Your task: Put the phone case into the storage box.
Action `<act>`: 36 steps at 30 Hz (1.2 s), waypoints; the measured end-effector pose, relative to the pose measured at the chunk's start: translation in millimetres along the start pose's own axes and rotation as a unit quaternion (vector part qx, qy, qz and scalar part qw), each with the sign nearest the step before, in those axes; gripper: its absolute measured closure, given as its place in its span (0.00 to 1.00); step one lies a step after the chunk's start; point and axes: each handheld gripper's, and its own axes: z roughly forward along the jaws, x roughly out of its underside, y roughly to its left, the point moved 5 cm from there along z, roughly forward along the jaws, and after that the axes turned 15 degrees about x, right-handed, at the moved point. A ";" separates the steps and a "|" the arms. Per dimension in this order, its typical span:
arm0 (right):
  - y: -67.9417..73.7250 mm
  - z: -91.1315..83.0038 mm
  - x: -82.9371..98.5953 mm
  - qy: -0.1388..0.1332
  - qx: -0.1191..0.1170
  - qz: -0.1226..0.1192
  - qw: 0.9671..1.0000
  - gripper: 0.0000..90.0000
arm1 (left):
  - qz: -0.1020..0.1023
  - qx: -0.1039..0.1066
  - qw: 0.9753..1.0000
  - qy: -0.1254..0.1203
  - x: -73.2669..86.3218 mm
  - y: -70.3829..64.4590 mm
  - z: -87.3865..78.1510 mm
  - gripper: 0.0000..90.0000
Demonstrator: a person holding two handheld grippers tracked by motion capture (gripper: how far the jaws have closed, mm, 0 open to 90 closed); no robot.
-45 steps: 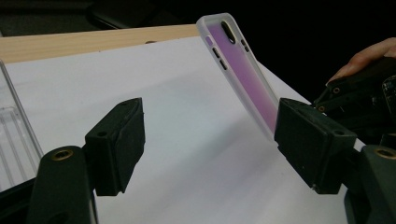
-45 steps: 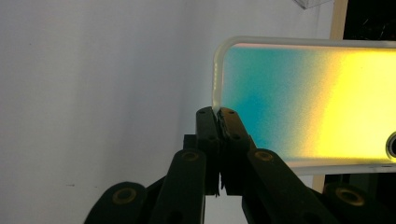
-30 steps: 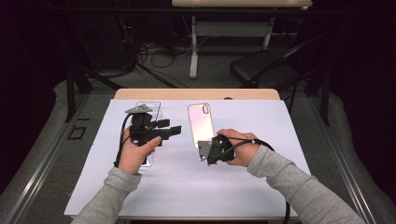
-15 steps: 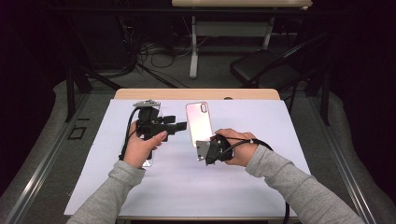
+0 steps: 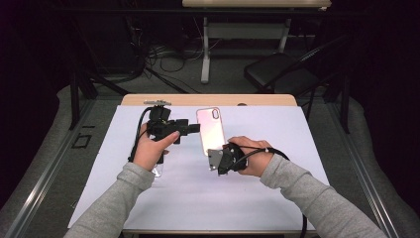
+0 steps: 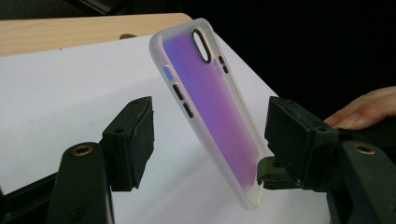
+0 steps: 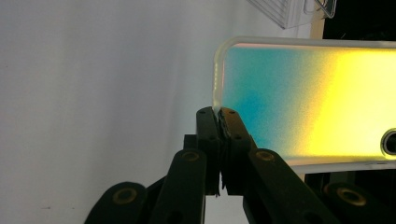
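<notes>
my right hand-held gripper (image 7: 219,114) clamps the phone case (image 5: 210,130) by its bottom edge, tilting it above the bench (image 5: 297,134) so my left hand-held gripper (image 6: 205,135), jaws apart beside the case, can close on it.

A recording lab or test room: a wooden table (image 5: 208,99) under a white sheet (image 5: 198,198) stands on grey carpet, walled by dark surroundings. Loose cables (image 5: 163,54) trail across the far floor beside a white table frame (image 5: 205,49); a black folding chair (image 5: 277,74) stands far right, and what seems a metal rail (image 5: 44,173) runs along the left
</notes>
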 end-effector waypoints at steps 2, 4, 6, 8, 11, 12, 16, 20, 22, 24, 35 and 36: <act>-0.2 -0.5 0.0 0.002 0.000 0.001 1.000 0.98 | -0.004 0.003 1.000 0.001 -1.5 0.3 0.6 0.37; -1.0 -0.6 -0.4 0.001 0.001 0.002 1.000 0.98 | -0.003 0.005 1.000 0.003 -3.2 1.0 0.9 0.37; -1.6 -0.5 -0.7 0.000 0.002 0.002 1.000 0.98 | -0.013 0.007 1.000 0.002 -4.7 1.2 1.8 0.38; -2.5 -0.6 -0.9 0.001 0.003 0.001 1.000 0.98 | -0.019 0.009 1.000 0.004 -6.0 2.4 2.2 0.39; -3.2 -0.6 -1.7 0.000 0.003 0.000 1.000 0.98 | -0.032 0.014 0.999 0.003 -7.1 4.3 3.3 0.40; -3.5 -0.8 -1.9 0.001 0.005 0.000 1.000 0.98 | -0.035 0.014 0.999 0.004 -7.2 5.0 3.8 0.40; -4.1 -0.6 -1.7 0.002 0.006 -0.001 1.000 0.98 | -0.046 0.018 0.999 0.008 -7.5 7.0 5.6 0.42; -4.9 -1.1 -2.4 0.002 0.007 -0.001 1.000 0.98 | -0.060 0.022 0.998 0.005 -8.2 9.7 7.2 0.46; -5.7 -1.3 -3.6 0.000 0.010 -0.001 1.000 0.98 | -0.061 0.023 0.998 0.007 -8.3 11.2 8.1 0.48; -5.6 -1.6 -4.6 0.000 0.011 -0.001 1.000 0.98 | -0.066 0.023 0.998 0.009 -8.1 12.0 9.4 0.49; -6.2 -0.7 -7.7 -0.006 0.014 -0.006 1.000 0.98 | -0.082 0.024 0.996 0.018 -6.8 15.5 15.1 0.55; -6.1 -0.7 -7.7 -0.006 0.014 -0.006 1.000 0.98 | -0.086 0.025 0.996 0.019 -6.6 15.7 15.3 0.55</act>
